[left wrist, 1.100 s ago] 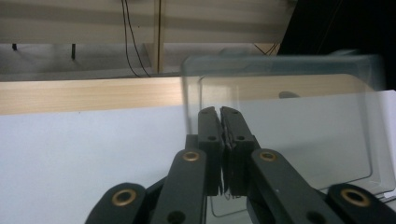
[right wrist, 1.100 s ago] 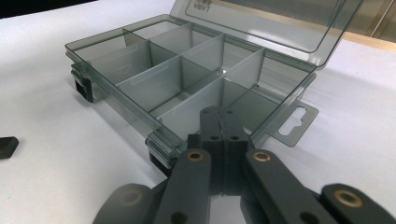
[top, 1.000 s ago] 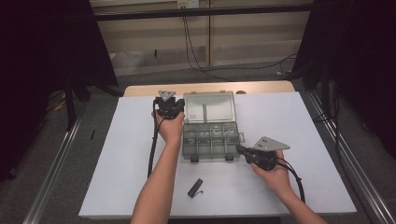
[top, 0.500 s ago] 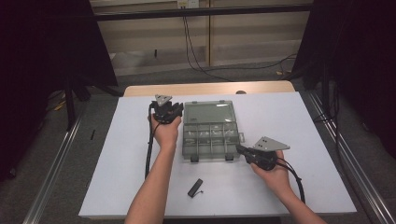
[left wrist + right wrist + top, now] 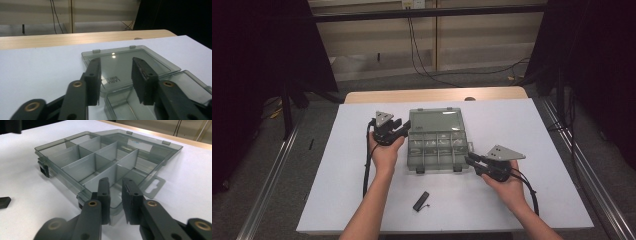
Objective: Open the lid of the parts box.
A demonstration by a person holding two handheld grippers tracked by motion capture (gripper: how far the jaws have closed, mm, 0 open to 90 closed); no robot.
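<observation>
Claws (image 5: 404,128) beside organizer box (image 5: 437,145), clip (image 5: 421,201) nearby

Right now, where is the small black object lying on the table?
In the high view, the small black object lies on the white table near its front edge, in front of the open organizer box, between the person's forearms.

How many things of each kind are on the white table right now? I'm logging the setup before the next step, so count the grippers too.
Clear compartment box, lid laid open: 1
Small black piece near the front edge: 1
Hand-held grippers: 2, the left gripper and the right gripper, both at the box
Total: 4
</observation>
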